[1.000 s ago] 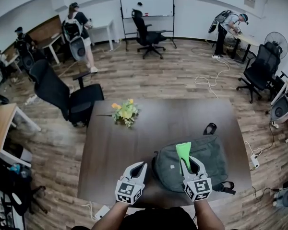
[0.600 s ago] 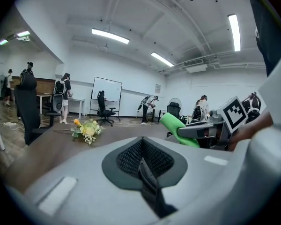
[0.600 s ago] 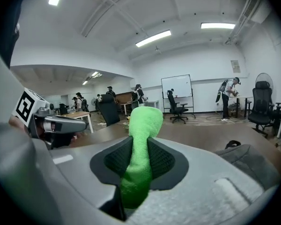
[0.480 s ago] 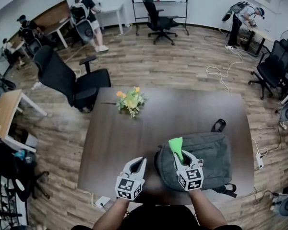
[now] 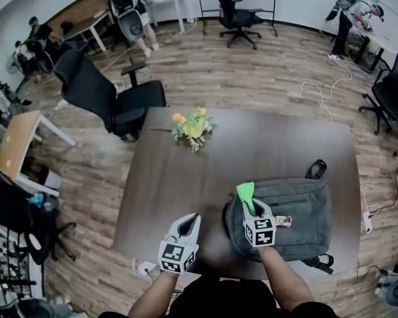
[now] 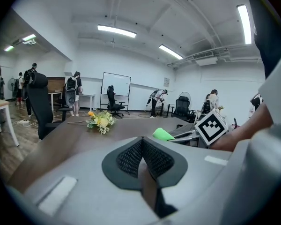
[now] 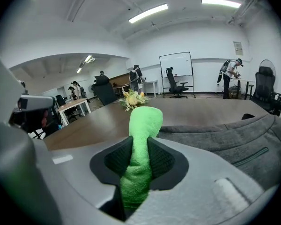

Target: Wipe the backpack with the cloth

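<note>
A grey backpack (image 5: 298, 214) lies flat on the dark table (image 5: 186, 177) at its front right; in the right gripper view the backpack (image 7: 234, 137) fills the lower right. My right gripper (image 5: 252, 209) is shut on a rolled green cloth (image 5: 245, 194), whose end sticks out over the backpack's left part. The cloth (image 7: 141, 149) stands clamped between the jaws in the right gripper view. My left gripper (image 5: 188, 224) hovers at the table's front edge, left of the backpack, shut and with nothing in it. From the left gripper view the cloth (image 6: 163, 134) shows to the right.
A bunch of yellow flowers (image 5: 194, 128) lies at the table's far side. A black office chair (image 5: 113, 101) stands at the far left corner. Cables (image 5: 328, 91) run over the wooden floor. People work at desks along the far wall.
My right gripper with the green cloth has shifted left over the backpack's left part. The head view has tilted, so the table sits higher in frame. The left gripper stays shut at the front edge.
</note>
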A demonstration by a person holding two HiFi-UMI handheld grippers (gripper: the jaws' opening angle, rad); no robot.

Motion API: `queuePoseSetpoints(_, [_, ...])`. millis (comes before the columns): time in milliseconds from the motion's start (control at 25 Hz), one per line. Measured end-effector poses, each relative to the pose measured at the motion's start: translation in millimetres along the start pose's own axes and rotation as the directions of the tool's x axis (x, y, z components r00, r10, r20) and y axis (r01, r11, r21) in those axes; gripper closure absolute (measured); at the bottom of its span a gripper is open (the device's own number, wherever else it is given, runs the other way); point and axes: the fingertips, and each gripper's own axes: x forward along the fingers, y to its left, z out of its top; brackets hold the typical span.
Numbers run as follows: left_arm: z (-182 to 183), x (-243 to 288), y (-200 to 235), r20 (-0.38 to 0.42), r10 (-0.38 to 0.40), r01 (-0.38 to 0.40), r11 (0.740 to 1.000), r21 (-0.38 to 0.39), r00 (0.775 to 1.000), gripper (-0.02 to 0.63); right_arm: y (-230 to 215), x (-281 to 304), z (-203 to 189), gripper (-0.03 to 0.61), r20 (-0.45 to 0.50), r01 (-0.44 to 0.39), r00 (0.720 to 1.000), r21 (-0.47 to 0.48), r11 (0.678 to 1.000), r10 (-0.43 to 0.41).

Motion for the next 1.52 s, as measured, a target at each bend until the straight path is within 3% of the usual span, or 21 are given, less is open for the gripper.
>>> queuePoseSetpoints(400, [-3.3,7.0,-11.7,-0.015,-0.016,0.016,0.999,0.033,1.000,0.594,-17.2,2.1,0.6,0.486,-0.014,0.038,0.999,0.003,0.999,-0.038])
queuePoseSetpoints(880, [1.5,23.5,-32.4,-0.018,-0.065,0.066,0.997,0.051,0.998,0.594,-84.8,-15.6,-3.0,0.488,-0.053,0.175,0.983,-0.020,0.984,-0.176])
queuePoseSetpoints(1520, [5.0,37.1,-57.1,-0.026,-0.106,0.108,0.991,0.083,0.994,0.594,-173.6,-53.4,-6.6,0.488,-0.111,0.374,0.918,-0.069,0.925,-0.380])
